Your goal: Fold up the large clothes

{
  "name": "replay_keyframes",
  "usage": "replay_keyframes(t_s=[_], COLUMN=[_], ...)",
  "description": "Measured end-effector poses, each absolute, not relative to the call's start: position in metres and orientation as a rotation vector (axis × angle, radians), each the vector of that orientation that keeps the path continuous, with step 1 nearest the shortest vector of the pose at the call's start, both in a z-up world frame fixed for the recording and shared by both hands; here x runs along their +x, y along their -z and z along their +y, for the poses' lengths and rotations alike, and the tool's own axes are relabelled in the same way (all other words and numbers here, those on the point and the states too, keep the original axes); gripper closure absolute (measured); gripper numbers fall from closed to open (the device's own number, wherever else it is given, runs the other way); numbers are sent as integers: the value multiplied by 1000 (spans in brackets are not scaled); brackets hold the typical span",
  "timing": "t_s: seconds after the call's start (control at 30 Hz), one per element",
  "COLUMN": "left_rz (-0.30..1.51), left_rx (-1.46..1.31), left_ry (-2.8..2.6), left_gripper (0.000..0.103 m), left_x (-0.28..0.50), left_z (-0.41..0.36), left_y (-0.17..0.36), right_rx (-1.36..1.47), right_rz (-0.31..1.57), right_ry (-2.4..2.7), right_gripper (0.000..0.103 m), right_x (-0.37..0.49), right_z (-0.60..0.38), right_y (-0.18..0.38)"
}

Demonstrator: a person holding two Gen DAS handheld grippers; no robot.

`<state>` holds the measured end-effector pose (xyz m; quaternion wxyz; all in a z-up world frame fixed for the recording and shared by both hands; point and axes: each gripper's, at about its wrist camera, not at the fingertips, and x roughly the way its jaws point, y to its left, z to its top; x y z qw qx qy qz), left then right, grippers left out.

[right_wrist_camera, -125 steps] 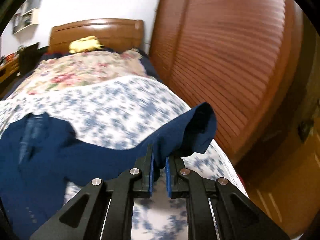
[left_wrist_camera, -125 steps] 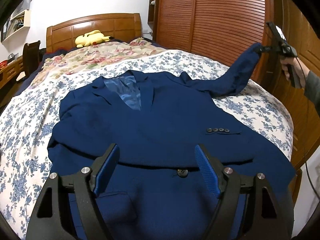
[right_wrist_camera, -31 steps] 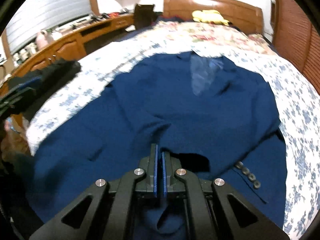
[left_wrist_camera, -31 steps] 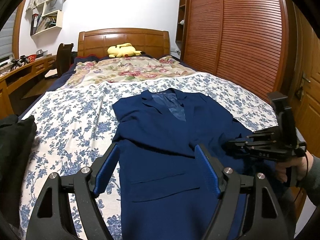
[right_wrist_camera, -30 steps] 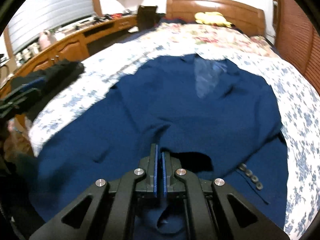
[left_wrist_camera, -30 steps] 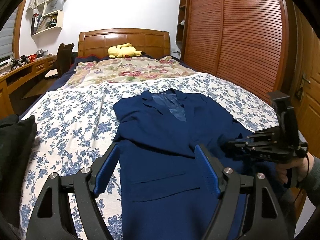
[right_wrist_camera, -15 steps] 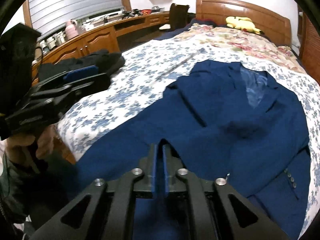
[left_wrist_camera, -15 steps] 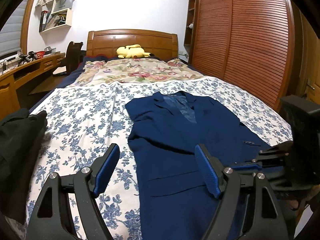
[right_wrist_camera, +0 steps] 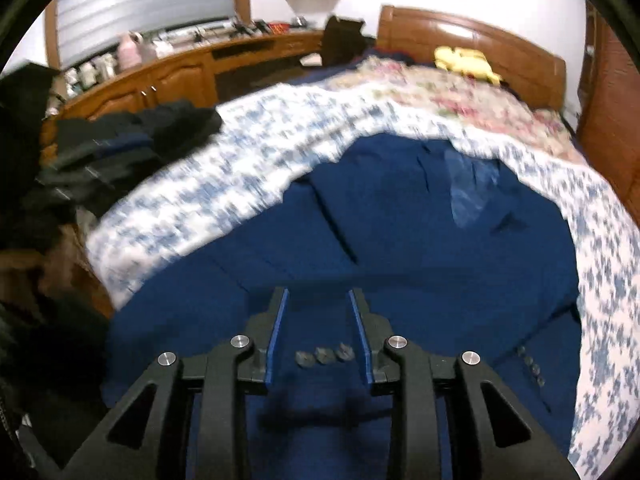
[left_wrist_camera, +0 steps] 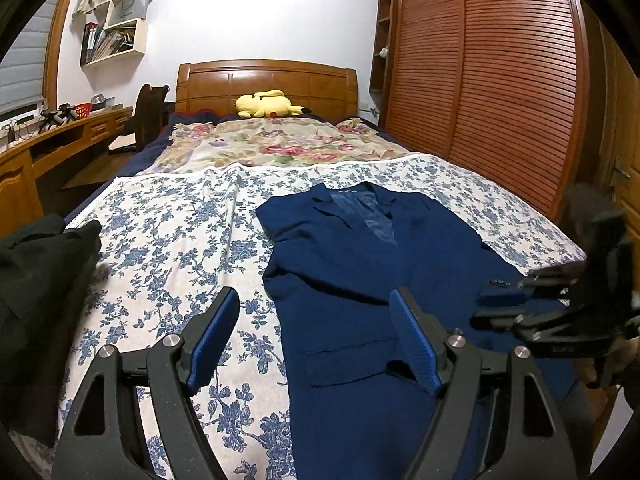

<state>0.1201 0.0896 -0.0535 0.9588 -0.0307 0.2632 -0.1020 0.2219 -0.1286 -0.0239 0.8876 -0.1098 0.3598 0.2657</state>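
A navy blue suit jacket point(left_wrist_camera: 360, 264) lies front up on the flowered bed sheet point(left_wrist_camera: 168, 240), collar toward the headboard, with both sleeves folded in across its body. My left gripper point(left_wrist_camera: 316, 336) is open and empty above the jacket's lower left edge. My right gripper point(right_wrist_camera: 318, 336) is open just above the folded sleeve cuff, whose buttons point(right_wrist_camera: 324, 356) lie between its fingers; it also shows in the left wrist view point(left_wrist_camera: 552, 312) at the jacket's right side. The jacket fills the lower right wrist view point(right_wrist_camera: 420, 248).
A pile of dark clothes point(left_wrist_camera: 36, 280) lies on the bed's left edge, also in the right wrist view point(right_wrist_camera: 120, 140). A yellow plush toy point(left_wrist_camera: 264, 104) rests by the wooden headboard point(left_wrist_camera: 268, 80). A wooden wardrobe point(left_wrist_camera: 500, 80) runs along the right, a desk point(left_wrist_camera: 48, 140) along the left.
My right gripper carried the sleeve across the jacket, laid it down and opened, letting go of it. My left gripper drew back and left, still open.
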Motion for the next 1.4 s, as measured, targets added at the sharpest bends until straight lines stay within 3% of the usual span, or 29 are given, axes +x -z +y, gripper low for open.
replay_keyframes(t_s=[0.23, 0.47, 0.73, 0.8, 0.97, 1.4], left_rz=[559, 575, 590, 593, 600, 648], left_rx=[-39, -24, 18, 26, 42, 65], left_ry=[210, 209, 215, 217, 218, 232], left_gripper=[25, 25, 25, 25, 25, 25], left_x=[120, 122, 123, 123, 124, 99], left_z=[88, 80, 68, 65, 59, 42], left_y=[59, 62, 68, 68, 70, 86], right_rx=[-220, -178, -163, -169, -169, -56], right_rz=[871, 872, 760, 742, 742, 780], right_ry=[-543, -554, -468, -419, -308, -159], right_gripper=[72, 72, 72, 68, 45, 41], right_x=[243, 254, 208, 197, 177, 161], right_z=[-120, -119, -169, -185, -224, -296], right_y=[91, 84, 53, 51, 56, 76])
